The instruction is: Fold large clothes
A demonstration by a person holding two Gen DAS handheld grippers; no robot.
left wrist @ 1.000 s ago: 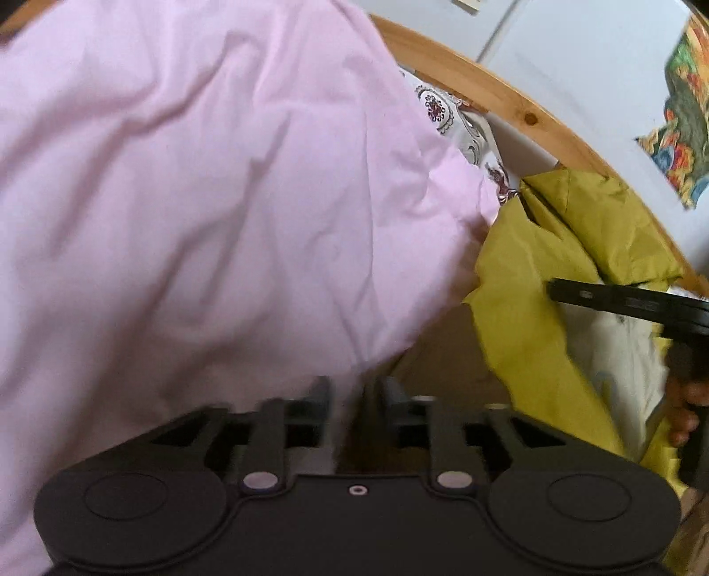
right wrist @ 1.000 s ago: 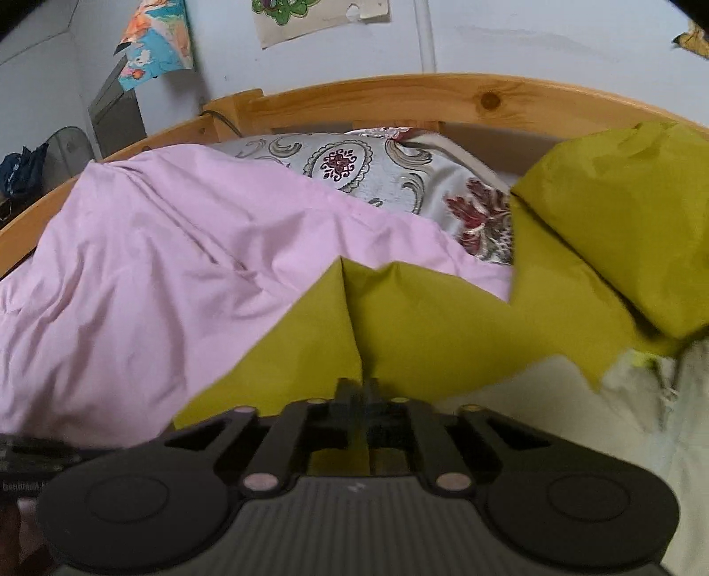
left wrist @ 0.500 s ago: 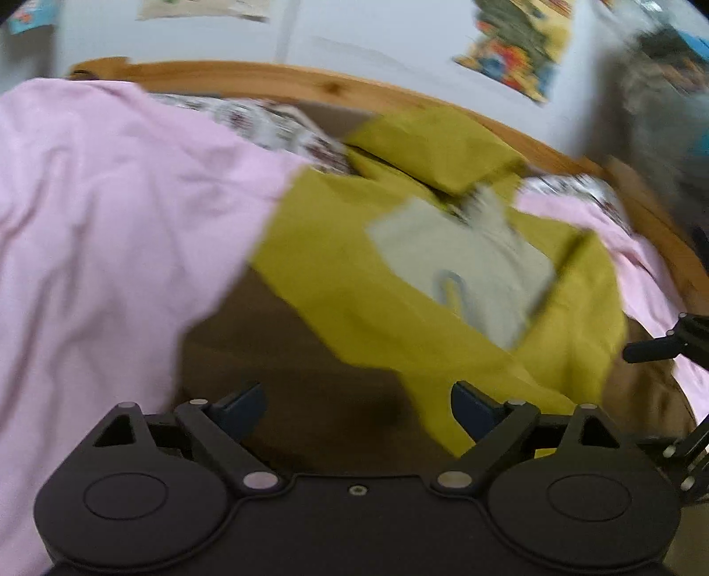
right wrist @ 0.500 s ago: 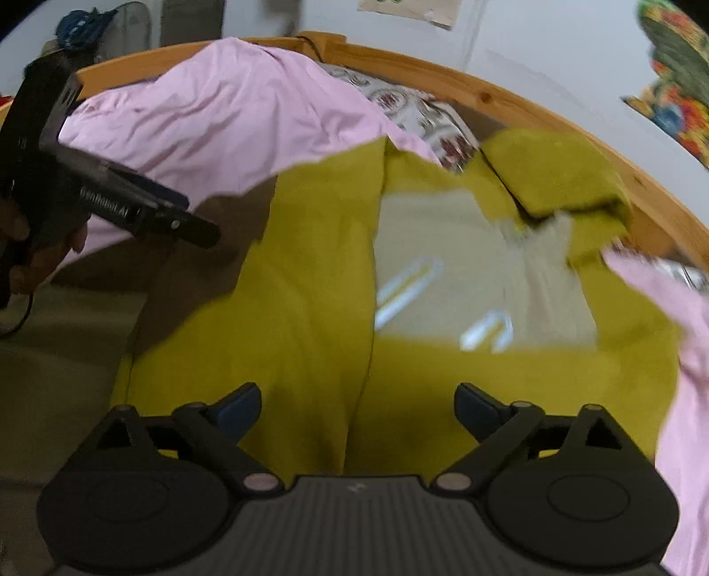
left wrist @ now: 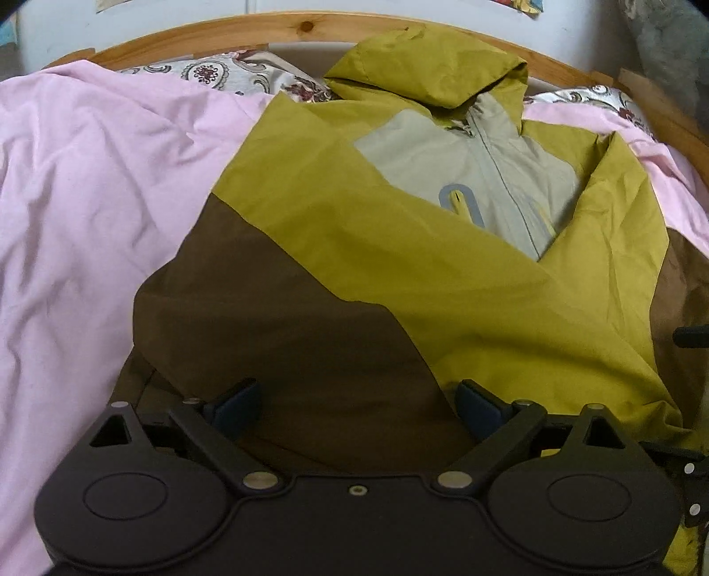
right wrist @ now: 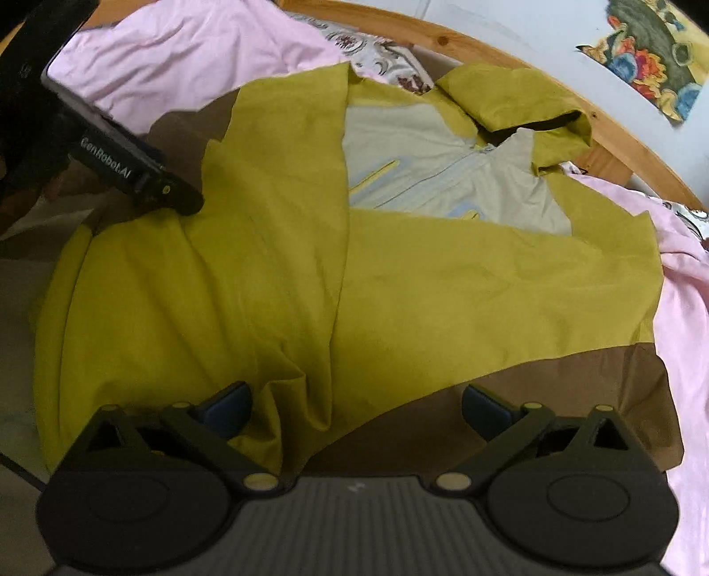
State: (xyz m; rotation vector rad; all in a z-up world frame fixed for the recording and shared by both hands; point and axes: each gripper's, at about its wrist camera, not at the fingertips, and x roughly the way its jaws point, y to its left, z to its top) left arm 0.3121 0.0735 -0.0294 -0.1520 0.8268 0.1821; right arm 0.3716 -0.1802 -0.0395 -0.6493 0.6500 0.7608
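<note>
An olive-yellow hooded jacket (left wrist: 443,274) with a beige chest panel and brown lower parts lies front-up on the bed, both sleeves folded across its body. It also fills the right wrist view (right wrist: 399,274). My left gripper (left wrist: 356,407) is open and empty, low over the brown end of the left sleeve. My right gripper (right wrist: 356,410) is open and empty over the jacket's lower part. The left gripper's body also shows at the left edge of the right wrist view (right wrist: 128,173).
A pink sheet (left wrist: 88,199) covers the bed on both sides of the jacket. Patterned pillows (left wrist: 230,75) lie by the curved wooden headboard (left wrist: 305,29). A white wall with posters (right wrist: 647,57) stands behind.
Both grippers were shut on the jacket's sleeves one second ago. They have let go, opened wide and drawn back, leaving the sleeves folded over the jacket's front.
</note>
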